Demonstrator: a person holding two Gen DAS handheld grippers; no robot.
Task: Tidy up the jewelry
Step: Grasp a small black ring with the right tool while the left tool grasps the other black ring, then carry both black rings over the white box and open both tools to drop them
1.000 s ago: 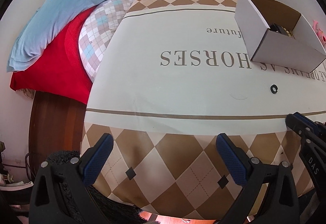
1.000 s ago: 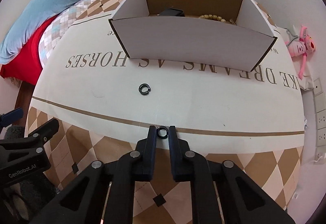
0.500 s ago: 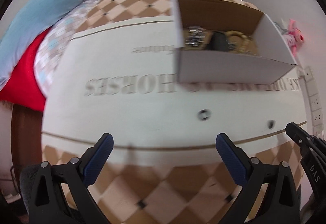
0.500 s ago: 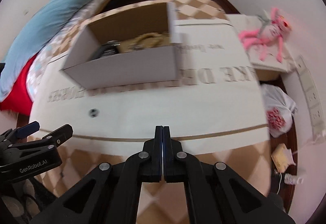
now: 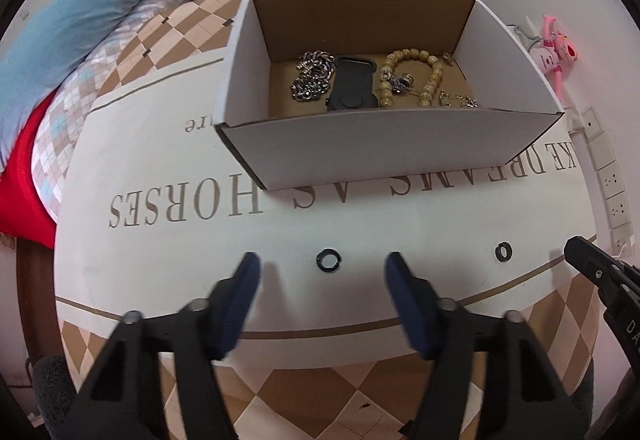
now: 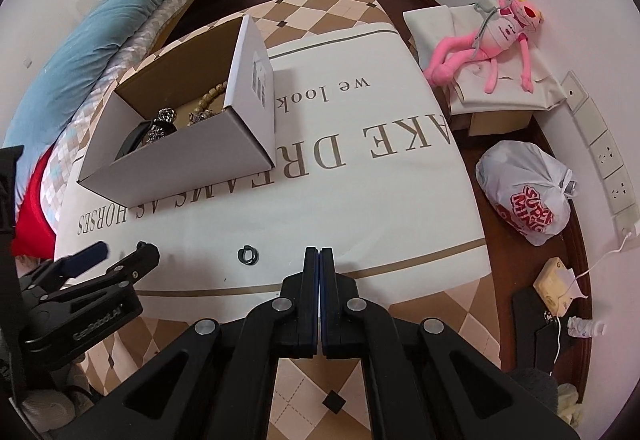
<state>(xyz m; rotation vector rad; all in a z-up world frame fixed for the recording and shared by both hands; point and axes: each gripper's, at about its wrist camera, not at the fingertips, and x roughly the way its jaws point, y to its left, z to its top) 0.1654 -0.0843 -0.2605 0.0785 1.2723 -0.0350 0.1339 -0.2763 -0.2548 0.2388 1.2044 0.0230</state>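
Note:
Two small black rings lie on the cream tablecloth (image 5: 168,240). One ring (image 5: 328,260) sits on the cloth between the blue pads (image 5: 250,272) of my left gripper (image 5: 322,268); its jaws are closing and the pads stand clear of the ring. The other ring (image 5: 503,251) (image 6: 247,255) lies just left of my right gripper (image 6: 320,256), which is shut with nothing seen between its fingers. Behind them stands an open white cardboard box (image 5: 392,143) (image 6: 180,163) holding a silver chain (image 5: 312,79), a wooden bead bracelet (image 5: 412,75), a black piece and other jewelry.
A blue quilt (image 6: 100,51) and red cloth (image 5: 24,175) lie on the bed to the left. On the right are a pink plush toy (image 6: 492,35), a white plastic bag (image 6: 528,195) on the floor, and wall sockets. The table edge runs under both grippers.
My left gripper swung right to face the box, came over a ring, and its jaws narrowed. My right gripper closed, moved right and rolled; the ring once at its tips lies on the cloth.

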